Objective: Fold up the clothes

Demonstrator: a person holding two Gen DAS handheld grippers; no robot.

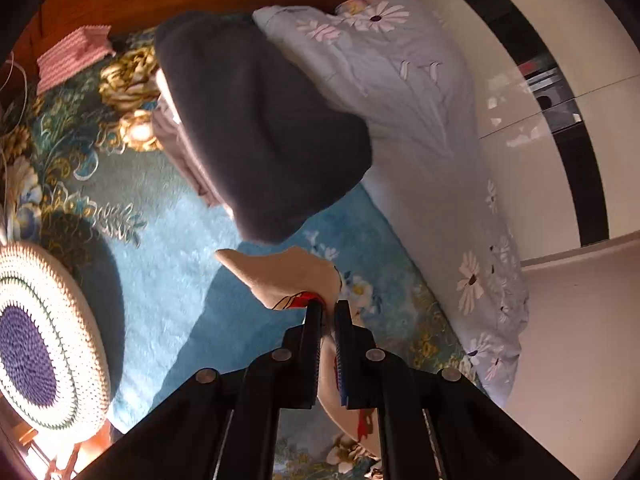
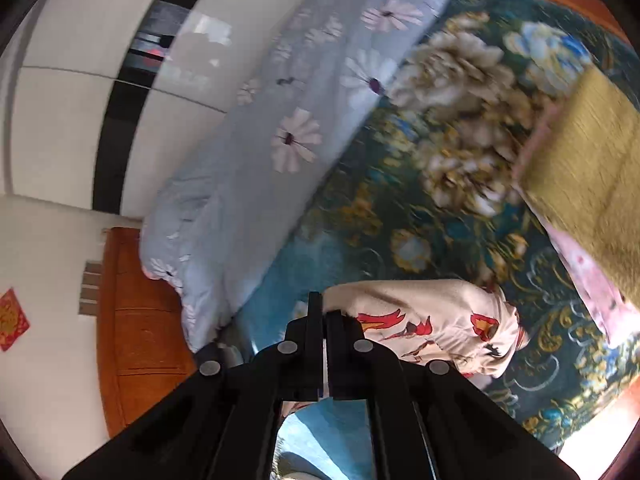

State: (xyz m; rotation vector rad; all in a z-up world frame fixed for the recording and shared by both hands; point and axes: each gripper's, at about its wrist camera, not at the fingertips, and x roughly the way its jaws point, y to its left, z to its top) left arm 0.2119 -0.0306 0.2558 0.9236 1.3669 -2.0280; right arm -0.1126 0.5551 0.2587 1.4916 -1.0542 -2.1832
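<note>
A cream garment with red printed figures (image 2: pixel 432 320) hangs lifted above the blue flowered bedspread (image 2: pixel 420 208). My right gripper (image 2: pixel 325 312) is shut on its left edge. In the left wrist view the same cream garment (image 1: pixel 288 276) shows as a folded corner, and my left gripper (image 1: pixel 329 308) is shut on it, with more cream cloth trailing below between the fingers. A dark grey garment (image 1: pixel 256 128) lies piled on the bedspread (image 1: pixel 172 232) beyond, over some pinkish clothes (image 1: pixel 176 148).
A light blue daisy-print quilt (image 1: pixel 420 120) lies rolled along the wall side, also the quilt (image 2: pixel 256 152). A crocheted round cushion (image 1: pixel 36 344) sits at left, a pink knit piece (image 1: pixel 68 60) by the wooden headboard. A yellow-green folded cloth (image 2: pixel 588 168) lies at right.
</note>
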